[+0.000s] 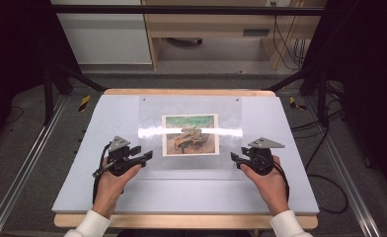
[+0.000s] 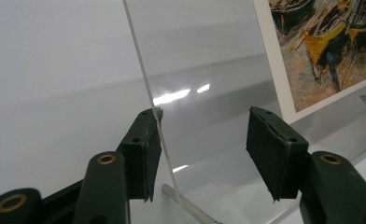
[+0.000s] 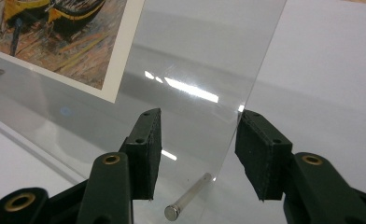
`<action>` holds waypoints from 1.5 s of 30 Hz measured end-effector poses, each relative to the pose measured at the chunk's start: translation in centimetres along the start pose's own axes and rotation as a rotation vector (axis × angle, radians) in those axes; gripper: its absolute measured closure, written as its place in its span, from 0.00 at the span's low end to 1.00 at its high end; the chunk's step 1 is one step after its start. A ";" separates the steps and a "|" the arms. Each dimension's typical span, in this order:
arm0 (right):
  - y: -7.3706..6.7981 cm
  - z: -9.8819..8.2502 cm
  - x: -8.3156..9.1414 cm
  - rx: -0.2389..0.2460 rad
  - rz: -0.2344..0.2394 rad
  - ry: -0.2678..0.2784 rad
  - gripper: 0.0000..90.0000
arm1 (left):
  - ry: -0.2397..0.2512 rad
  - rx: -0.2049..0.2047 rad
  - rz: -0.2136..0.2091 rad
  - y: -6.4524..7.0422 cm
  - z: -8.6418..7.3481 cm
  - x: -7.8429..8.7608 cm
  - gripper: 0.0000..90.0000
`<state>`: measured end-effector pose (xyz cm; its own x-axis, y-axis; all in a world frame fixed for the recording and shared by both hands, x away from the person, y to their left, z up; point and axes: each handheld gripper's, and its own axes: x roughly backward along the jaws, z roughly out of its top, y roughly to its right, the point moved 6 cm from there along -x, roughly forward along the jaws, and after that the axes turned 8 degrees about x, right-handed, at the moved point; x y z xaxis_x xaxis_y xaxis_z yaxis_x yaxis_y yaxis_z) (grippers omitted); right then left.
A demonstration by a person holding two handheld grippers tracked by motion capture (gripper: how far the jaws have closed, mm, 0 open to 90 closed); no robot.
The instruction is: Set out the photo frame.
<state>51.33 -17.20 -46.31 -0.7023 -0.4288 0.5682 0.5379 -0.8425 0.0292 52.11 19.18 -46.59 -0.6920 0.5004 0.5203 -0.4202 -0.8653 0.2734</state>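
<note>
both grippers, left (image 1: 146, 156) and right (image 1: 234, 158), sit half open at the near corners of the clear sheet (image 1: 152, 111) over the print (image 1: 190, 134) mid-table, gripping nothing, so uneven pinches on those thin edges could skew it or make it slip
</note>
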 end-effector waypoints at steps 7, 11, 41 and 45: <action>-0.2 -0.2 0.4 0.009 -0.008 -0.002 0.61 | 0.000 -0.001 0.013 0.2 -0.3 0.4 0.52; -0.3 -0.4 0.6 0.016 -0.016 -0.006 0.63 | 0.003 0.001 0.015 0.3 -0.4 0.6 0.54; -1.2 -1.2 1.5 0.052 -0.069 -0.020 0.69 | 0.037 0.002 0.029 0.7 -1.6 1.6 0.61; -1.4 -1.3 1.6 0.044 -0.066 -0.015 0.69 | 0.040 -0.001 0.031 0.8 -1.8 1.7 0.61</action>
<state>48.83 -17.17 -46.54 -0.7303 -0.3677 0.5757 0.5111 -0.8533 0.1033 49.58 19.39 -46.93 -0.7272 0.4746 0.4960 -0.3991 -0.8801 0.2571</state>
